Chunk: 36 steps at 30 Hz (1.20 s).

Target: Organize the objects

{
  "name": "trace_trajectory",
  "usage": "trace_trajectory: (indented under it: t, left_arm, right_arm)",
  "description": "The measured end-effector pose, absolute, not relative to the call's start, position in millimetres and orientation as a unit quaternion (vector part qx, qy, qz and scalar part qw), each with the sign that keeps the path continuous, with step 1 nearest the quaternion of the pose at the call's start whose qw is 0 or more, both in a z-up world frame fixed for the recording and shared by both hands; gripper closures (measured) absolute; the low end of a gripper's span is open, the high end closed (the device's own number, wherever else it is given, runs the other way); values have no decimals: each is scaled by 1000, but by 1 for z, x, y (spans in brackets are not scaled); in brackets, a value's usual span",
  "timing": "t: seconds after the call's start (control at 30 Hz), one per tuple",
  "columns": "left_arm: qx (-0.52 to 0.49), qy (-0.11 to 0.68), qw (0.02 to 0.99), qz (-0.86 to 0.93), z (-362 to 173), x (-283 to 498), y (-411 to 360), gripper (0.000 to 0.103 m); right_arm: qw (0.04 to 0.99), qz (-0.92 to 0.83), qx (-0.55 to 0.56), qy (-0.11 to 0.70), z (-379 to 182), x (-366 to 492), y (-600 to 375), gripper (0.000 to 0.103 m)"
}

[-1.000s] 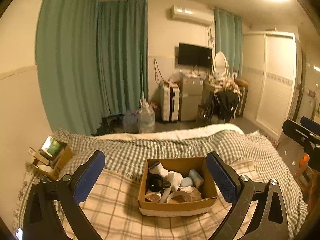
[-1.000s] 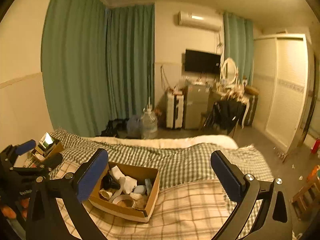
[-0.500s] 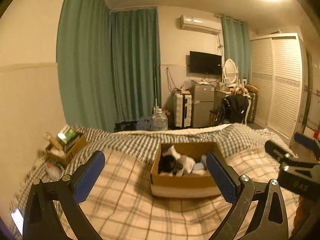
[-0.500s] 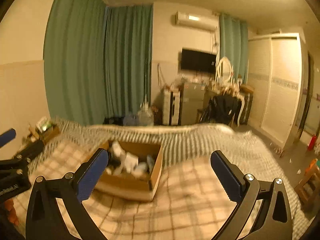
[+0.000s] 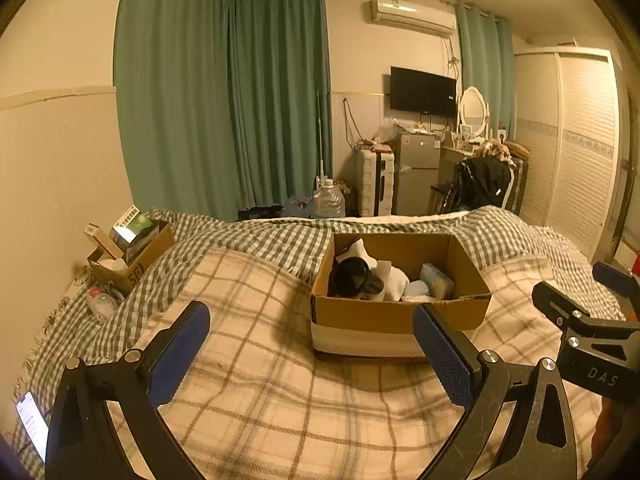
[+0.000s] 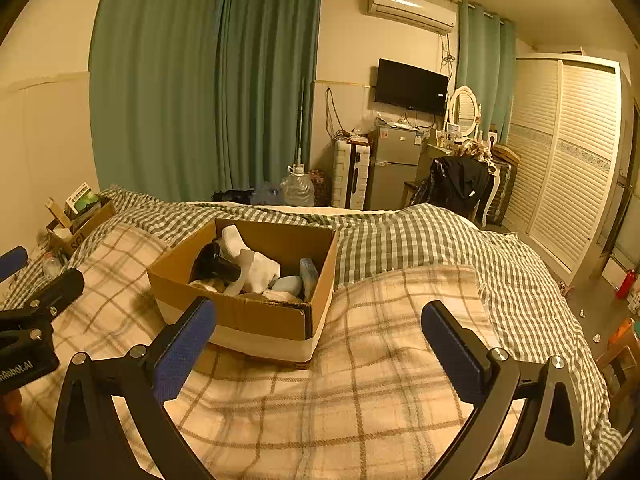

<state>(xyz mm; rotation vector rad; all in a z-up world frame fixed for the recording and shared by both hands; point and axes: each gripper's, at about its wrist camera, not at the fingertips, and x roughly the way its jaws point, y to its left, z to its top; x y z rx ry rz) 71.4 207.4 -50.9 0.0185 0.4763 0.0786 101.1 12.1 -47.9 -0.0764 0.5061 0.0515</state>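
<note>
An open cardboard box (image 5: pixel 396 314) (image 6: pixel 256 316) sits on the plaid blanket (image 5: pixel 260 360) (image 6: pixel 380 380) of a bed. Inside it lie a black round object (image 5: pixel 352 278) (image 6: pixel 214 266), white cloth items (image 5: pixel 394 280) (image 6: pixel 260 268) and pale blue packets (image 5: pixel 436 282) (image 6: pixel 308 272). My left gripper (image 5: pixel 312 352) is open and empty, hovering just short of the box's near wall. My right gripper (image 6: pixel 320 346) is also open and empty, in front of the box's right corner. Each gripper shows at the edge of the other's view.
A smaller cardboard box (image 5: pixel 128 252) (image 6: pixel 76 220) with books stands at the bed's left edge near the wall, a plastic bottle (image 5: pixel 102 304) beside it. A lit phone (image 5: pixel 34 424) lies at the lower left. Beyond the bed are curtains, a water jug (image 6: pixel 298 190), a fridge and a wardrobe.
Both grippers have dropped lower and closer to the box, so I see it from a flatter angle than a second ago. Both stay open.
</note>
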Motion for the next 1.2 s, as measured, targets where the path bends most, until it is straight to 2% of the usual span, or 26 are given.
trace_trajectory:
  t: [1.2]
  left_arm:
    - [7, 255, 967, 30, -59, 74, 204, 0]
  right_arm:
    - [964, 29, -36, 260, -52, 102, 16, 0]
